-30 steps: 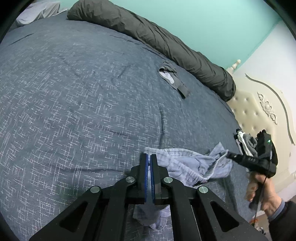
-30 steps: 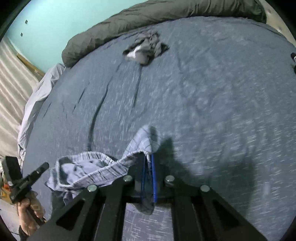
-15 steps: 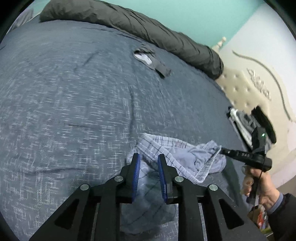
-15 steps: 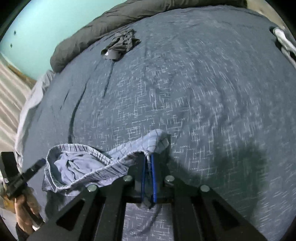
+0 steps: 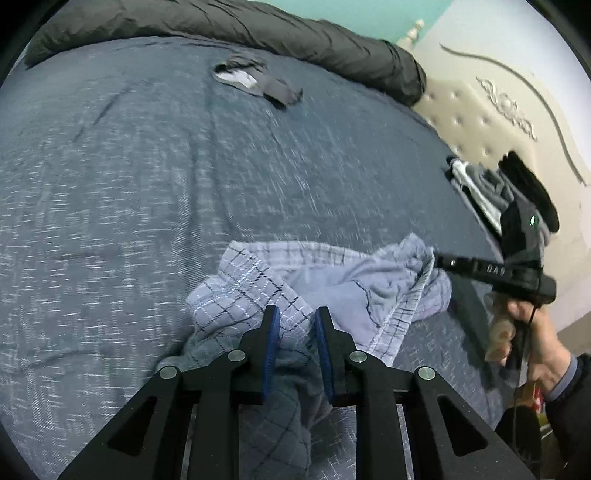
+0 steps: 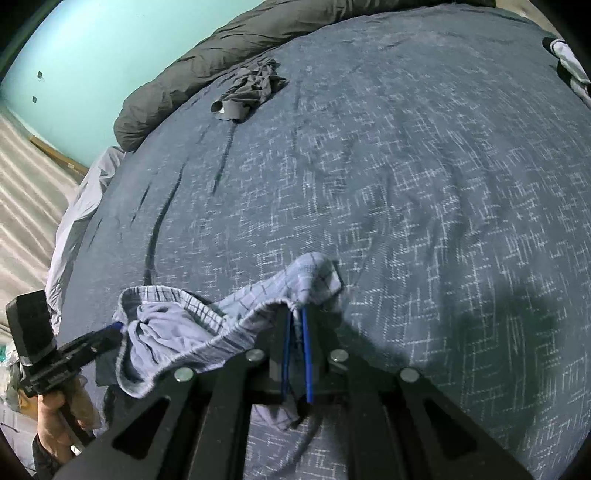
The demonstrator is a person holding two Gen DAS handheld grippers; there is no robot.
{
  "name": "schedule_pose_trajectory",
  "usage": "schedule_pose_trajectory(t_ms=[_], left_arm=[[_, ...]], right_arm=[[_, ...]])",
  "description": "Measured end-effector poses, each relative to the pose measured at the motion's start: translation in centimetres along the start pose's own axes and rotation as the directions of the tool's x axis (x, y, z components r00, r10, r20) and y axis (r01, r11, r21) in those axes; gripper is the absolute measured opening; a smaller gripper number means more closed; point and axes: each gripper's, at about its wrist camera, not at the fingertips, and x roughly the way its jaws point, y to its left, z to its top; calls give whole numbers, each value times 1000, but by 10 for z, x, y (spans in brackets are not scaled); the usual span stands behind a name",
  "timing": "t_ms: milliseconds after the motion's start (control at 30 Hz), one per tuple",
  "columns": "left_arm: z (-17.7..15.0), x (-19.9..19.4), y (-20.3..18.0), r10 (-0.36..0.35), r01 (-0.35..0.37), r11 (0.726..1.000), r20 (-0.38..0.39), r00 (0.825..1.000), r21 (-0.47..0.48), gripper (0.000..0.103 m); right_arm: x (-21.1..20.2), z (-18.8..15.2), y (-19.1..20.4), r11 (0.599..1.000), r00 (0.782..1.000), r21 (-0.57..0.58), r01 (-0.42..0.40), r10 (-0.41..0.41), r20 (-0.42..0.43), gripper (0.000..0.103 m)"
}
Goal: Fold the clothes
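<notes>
Light blue plaid shorts (image 5: 317, 280) lie crumpled on the dark blue bedspread (image 5: 110, 206) near its front edge. My left gripper (image 5: 295, 317) is open, its blue pads apart just above the shorts' near part. My right gripper (image 6: 295, 317) is shut on the waistband of the shorts (image 6: 258, 299) and holds that end up. In the left wrist view the right gripper (image 5: 439, 260) shows at the right, pinching the cloth. In the right wrist view the left gripper (image 6: 110, 330) shows at the lower left, its tip by the shorts.
A dark grey garment (image 5: 258, 79) lies crumpled far back on the bed, also in the right wrist view (image 6: 255, 92). A rolled dark duvet (image 5: 258, 33) runs along the far edge. Folded clothes (image 5: 487, 192) are stacked by the beige headboard (image 5: 480, 122).
My left gripper has opened and let go of the shorts, which dropped under it. The right gripper has kept its grip and shifted a little.
</notes>
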Motion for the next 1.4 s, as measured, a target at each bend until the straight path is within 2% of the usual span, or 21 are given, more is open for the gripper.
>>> schedule_pose_trajectory(t_ms=[33, 100, 167, 300, 367, 500, 600, 667, 767, 867, 933, 1167, 1200, 1267, 1400], left_arm=[[0, 2, -1, 5, -5, 1000, -5, 1000, 3, 19], [1, 3, 1, 6, -6, 1000, -3, 1000, -5, 9], [2, 1, 3, 7, -7, 1000, 8, 1000, -15, 8], [10, -25, 12, 14, -7, 998, 106, 994, -64, 6], [14, -41, 21, 19, -1, 994, 171, 985, -107, 6], [21, -69, 46, 54, 12, 976, 296, 954, -217, 6], [24, -76, 58, 99, -3, 962, 339, 936, -274, 6], [27, -75, 64, 114, -10, 956, 340, 933, -294, 6], [28, -68, 70, 127, -17, 947, 324, 937, -321, 6], [31, -62, 70, 128, -21, 946, 312, 941, -324, 6], [31, -62, 67, 132, -29, 948, 309, 942, -317, 6], [30, -61, 70, 134, -30, 946, 306, 942, -322, 6], [29, -62, 70, 135, -31, 946, 307, 942, -322, 6], [28, -64, 71, 136, -31, 946, 309, 941, -324, 6], [26, -67, 74, 133, -24, 944, 313, 940, -329, 6]], right_arm=[[0, 0, 1, 1000, 1000, -3, -2, 2, -1, 6], [0, 0, 2, 1000, 1000, -10, -3, 3, -1, 6], [0, 0, 1, 1000, 1000, -12, -4, 4, 0, 6], [-8, 1, -2, 1000, 1000, -10, -7, 7, 7, 6], [-12, 3, 0, 1000, 1000, -17, -11, 11, 12, 6], [-18, 9, 7, 999, 1000, -50, -14, 16, 24, 6], [-17, 12, 16, 995, 999, -86, -44, 45, 11, 6], [-14, 13, 23, 992, 1000, -122, -13, 12, -8, 10], [-13, 14, 23, 986, 996, -143, 84, -85, -1, 13], [-19, 17, 12, 995, 999, -84, 53, -51, 17, 19], [-19, 17, 10, 995, 999, -89, 38, -38, 7, 24], [0, 15, 22, 989, 998, -141, 33, -40, -51, 24], [3, 13, 22, 989, 997, -142, 32, -41, -61, 24], [9, 11, 22, 989, 996, -144, 30, -41, -80, 5], [-18, 13, 23, 987, 999, -159, 5, -11, -42, 4]])
